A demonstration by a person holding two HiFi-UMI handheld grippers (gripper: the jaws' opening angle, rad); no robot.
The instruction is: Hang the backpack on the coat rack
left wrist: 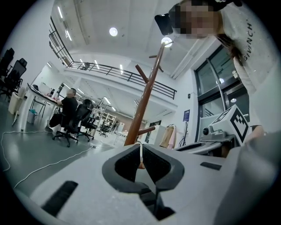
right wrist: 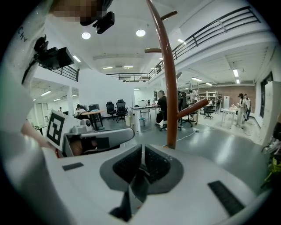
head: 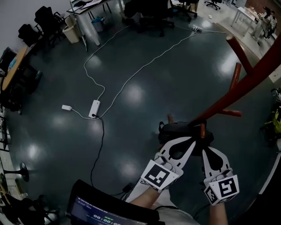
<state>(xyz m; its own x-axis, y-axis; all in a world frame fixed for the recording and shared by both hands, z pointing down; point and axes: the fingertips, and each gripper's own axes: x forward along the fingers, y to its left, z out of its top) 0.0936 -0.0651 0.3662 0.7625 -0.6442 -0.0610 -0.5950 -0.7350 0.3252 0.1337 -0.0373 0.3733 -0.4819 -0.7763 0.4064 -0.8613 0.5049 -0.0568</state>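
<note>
The reddish-brown coat rack (head: 246, 83) slants in from the right in the head view, with short pegs near its trunk. A black backpack (head: 180, 130) hangs bunched among the lower pegs, one peg (head: 202, 130) standing just beside it. My left gripper (head: 193, 140) has its tips on the backpack's top and my right gripper (head: 204, 149) is close beside it. In the left gripper view the left gripper (left wrist: 141, 151) is shut on a thin pale strip, with the rack (left wrist: 142, 110) straight ahead. My right gripper (right wrist: 142, 165) is shut on a dark strap (right wrist: 139, 186), the rack (right wrist: 169, 88) just beyond.
A white power strip (head: 94, 108) and long cables lie on the dark glossy floor to the left. A dark screen (head: 101, 211) sits at the bottom edge. Office chairs (head: 149, 13), desks and a bin (head: 70, 33) line the far side. A seated person (left wrist: 70, 105) works at a desk.
</note>
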